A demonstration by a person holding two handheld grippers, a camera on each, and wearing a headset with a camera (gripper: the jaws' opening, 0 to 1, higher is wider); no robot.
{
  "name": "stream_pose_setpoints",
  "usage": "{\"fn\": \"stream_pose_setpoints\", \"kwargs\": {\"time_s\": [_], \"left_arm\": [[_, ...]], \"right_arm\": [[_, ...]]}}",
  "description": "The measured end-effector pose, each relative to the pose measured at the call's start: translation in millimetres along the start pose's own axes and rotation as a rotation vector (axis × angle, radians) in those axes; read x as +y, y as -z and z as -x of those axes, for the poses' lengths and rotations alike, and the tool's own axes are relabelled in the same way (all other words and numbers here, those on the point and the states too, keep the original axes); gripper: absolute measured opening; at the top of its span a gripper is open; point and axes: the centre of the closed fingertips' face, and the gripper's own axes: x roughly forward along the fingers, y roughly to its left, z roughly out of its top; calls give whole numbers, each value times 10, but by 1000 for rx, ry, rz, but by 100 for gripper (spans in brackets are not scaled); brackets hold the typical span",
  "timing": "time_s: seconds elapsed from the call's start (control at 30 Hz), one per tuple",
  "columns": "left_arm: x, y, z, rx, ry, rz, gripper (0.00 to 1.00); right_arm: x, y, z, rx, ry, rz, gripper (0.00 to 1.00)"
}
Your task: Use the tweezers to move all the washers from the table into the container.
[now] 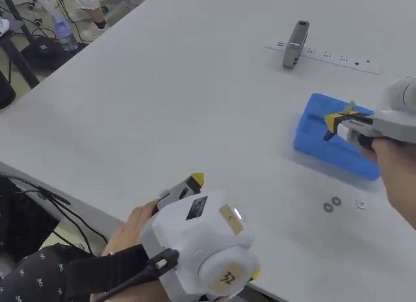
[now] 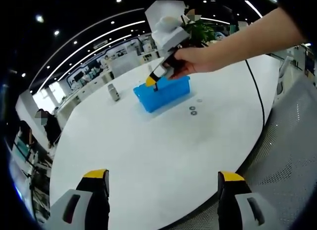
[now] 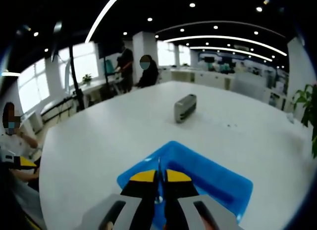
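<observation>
I've got my left gripper [image 2: 163, 174] low at the near edge of the bench [image 1: 162, 100], jaws wide apart with nothing in them. The bench top is smooth matte white. On the far side a grey rounded block [image 1: 296, 43] sits at the left end of a flat white power strip [image 1: 338, 57]. Three small flat metal ring washers [image 1: 336, 201] lie on the bench just in front of the container [image 1: 325, 146], a blue plastic rectangular tray with rounded corners. My right gripper [image 3: 158, 176] is over the container, jaws almost closed, pinching the thin steel tweezers [image 3: 158, 165]. The hand [image 1: 390, 165] holding it covers the tray's right end. I can't tell if the tips carry a washer.
</observation>
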Motion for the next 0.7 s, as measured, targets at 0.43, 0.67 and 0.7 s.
{"fn": "stream_pose_setpoints", "kwargs": {"time_s": [0.43,0.67,0.7], "left_arm": [[3,2,0,0,-1,-1,93],[4,0,1,-2,-4,-3,93],[5,3,0,-1,-4,-3,93]], "right_arm": [[58,-145,157,-21,7,68,2],[123,-393,471,-91,6,76,2],[138,-432,534,-110,6,71,2]]}}
